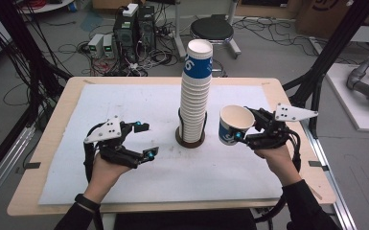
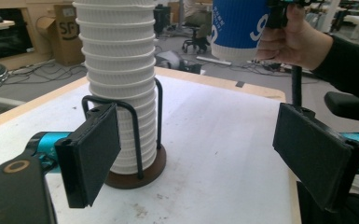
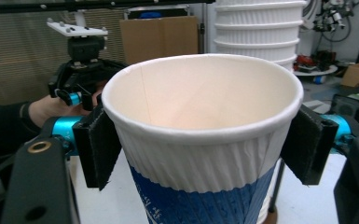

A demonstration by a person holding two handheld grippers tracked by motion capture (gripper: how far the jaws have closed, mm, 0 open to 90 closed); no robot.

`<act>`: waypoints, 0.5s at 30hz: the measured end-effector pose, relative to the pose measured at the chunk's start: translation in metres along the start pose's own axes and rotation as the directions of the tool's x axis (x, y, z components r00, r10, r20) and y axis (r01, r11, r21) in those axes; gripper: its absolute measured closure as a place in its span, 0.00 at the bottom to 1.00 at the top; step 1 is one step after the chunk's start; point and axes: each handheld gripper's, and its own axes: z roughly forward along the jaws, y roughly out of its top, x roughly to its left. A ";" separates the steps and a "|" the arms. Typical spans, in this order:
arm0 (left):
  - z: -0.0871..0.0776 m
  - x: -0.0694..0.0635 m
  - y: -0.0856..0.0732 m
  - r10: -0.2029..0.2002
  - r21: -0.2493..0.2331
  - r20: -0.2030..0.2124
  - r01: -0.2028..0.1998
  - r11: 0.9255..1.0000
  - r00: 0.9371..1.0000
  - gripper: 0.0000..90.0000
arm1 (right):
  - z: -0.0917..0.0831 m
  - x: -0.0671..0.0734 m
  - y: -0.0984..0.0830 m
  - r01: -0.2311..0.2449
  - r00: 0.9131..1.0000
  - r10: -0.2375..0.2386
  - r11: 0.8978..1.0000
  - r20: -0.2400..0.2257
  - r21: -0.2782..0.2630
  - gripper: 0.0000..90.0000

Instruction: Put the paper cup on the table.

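Cup point(image 1: 235, 124), white ribbed top, blue printed base, upright.

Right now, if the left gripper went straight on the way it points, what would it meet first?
Probably the stack of cups in its wire holder. In the left gripper view the stack stands just ahead, left of centre, so the left gripper, jaws open and empty, might graze it with its left jaw; depth is unclear.

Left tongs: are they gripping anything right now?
No. In the left gripper view the left tongs stand open with only bare table between the pads, short of the cup stack in its holder.
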 end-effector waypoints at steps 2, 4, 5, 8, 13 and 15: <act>0.000 0.000 0.000 -0.004 0.000 -0.002 0.004 1.000 1.000 0.17 | -0.001 -0.002 -0.001 -0.005 1.000 0.005 1.000 0.004 0.006 0.26; 0.000 0.001 -0.001 -0.006 0.002 -0.006 0.006 1.000 1.000 0.17 | -0.002 -0.004 -0.001 0.000 1.000 0.000 1.000 0.022 0.007 0.26; 0.000 0.001 -0.001 -0.009 0.001 -0.004 0.009 1.000 1.000 0.17 | -0.003 -0.005 -0.001 -0.004 1.000 0.004 1.000 0.030 0.011 0.26; 0.001 0.001 -0.002 -0.009 0.004 -0.001 0.009 1.000 1.000 0.17 | -0.006 -0.011 -0.002 -0.001 0.998 0.000 1.000 0.069 0.012 0.26; 0.002 0.001 -0.003 -0.010 0.006 0.002 0.010 1.000 1.000 0.17 | -0.012 -0.022 -0.004 -0.014 0.996 0.011 1.000 0.091 0.027 0.26; 0.002 0.001 -0.003 -0.012 0.008 0.005 0.012 1.000 1.000 0.17 | -0.014 -0.025 -0.005 -0.013 0.995 0.009 0.999 0.099 0.032 0.26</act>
